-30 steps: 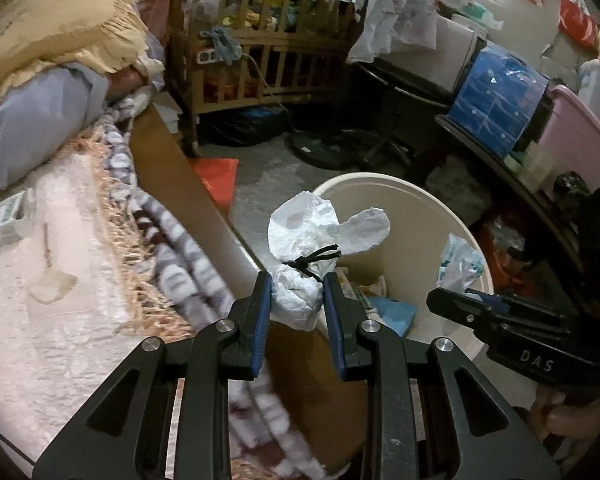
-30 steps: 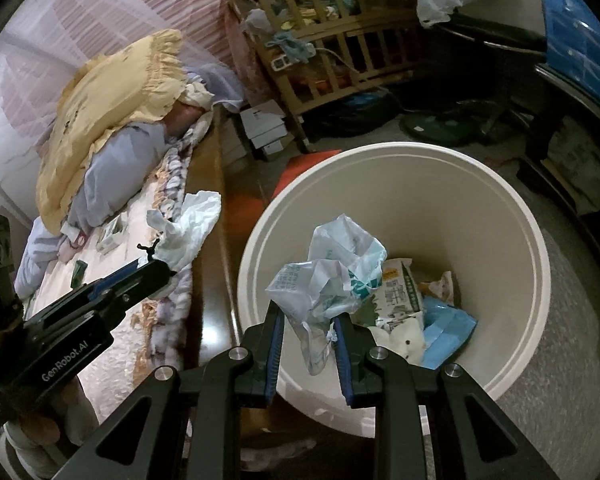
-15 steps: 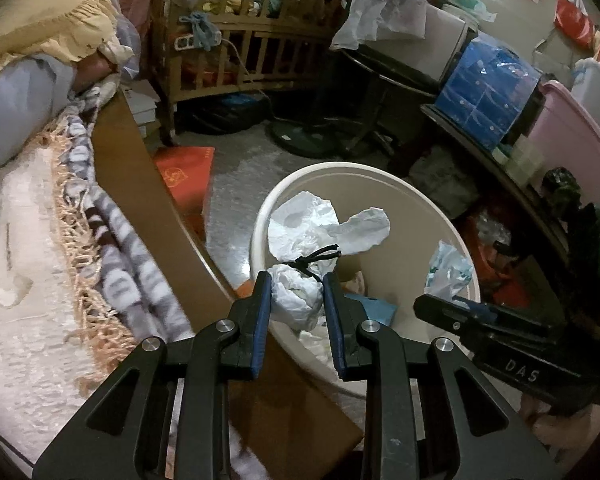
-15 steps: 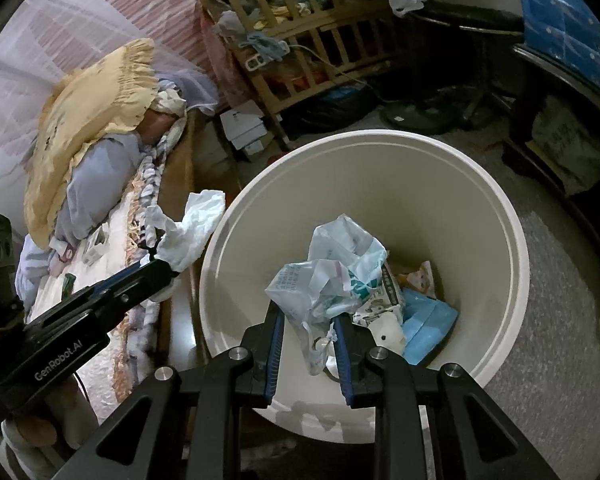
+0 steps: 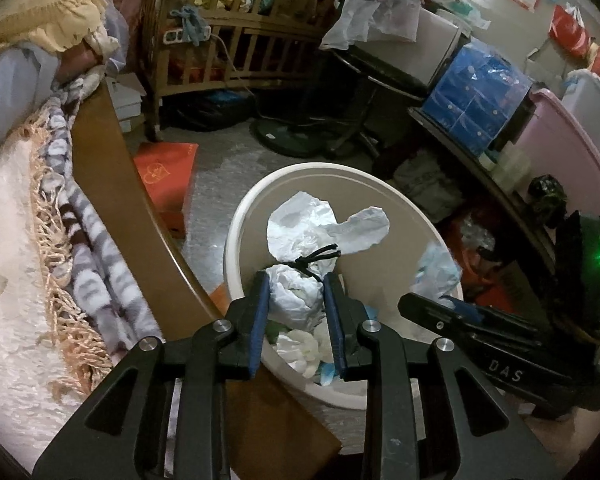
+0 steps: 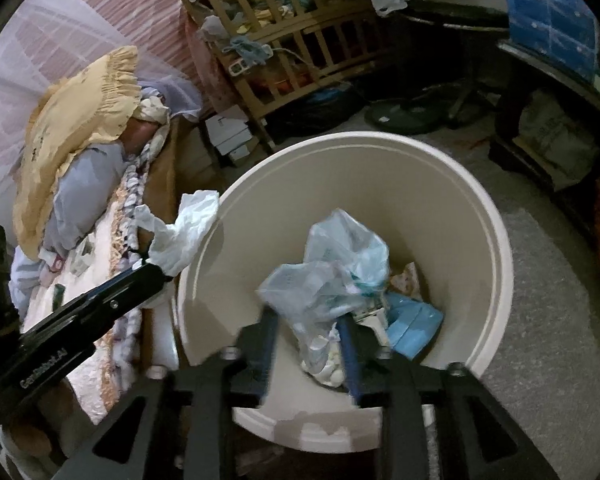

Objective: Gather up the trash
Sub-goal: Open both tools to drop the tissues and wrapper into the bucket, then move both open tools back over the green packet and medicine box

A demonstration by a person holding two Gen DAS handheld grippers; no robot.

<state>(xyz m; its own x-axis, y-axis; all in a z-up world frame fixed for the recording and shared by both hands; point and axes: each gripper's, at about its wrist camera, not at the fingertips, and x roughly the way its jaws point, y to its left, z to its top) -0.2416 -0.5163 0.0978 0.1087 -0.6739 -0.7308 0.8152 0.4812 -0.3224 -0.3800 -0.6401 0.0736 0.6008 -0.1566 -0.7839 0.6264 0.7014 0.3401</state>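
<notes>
A cream round trash bin (image 5: 384, 184) (image 6: 496, 248) stands on the floor beside the bed, with trash in its bottom. My left gripper (image 5: 295, 286) is shut on a white tied bag with a black tie (image 5: 300, 240) and holds it over the bin's near rim; the bag also shows in the right wrist view (image 6: 184, 232). My right gripper (image 6: 309, 326) is over the bin with its fingers spread wider around a crumpled clear plastic bag (image 6: 332, 276) that hangs between them; this view is motion-blurred.
The bed's wooden edge (image 5: 112, 184) with a fringed blanket (image 5: 60, 240) runs along the left. A wooden crib (image 5: 236, 36) stands behind, a red box (image 5: 168, 172) lies on the floor, and a shelf with blue boxes (image 5: 476, 96) is at the right.
Both grippers moved over the bin. My left gripper carried the white bag from the bed edge to above the bin. My right gripper's fingers have spread apart around the clear bag.
</notes>
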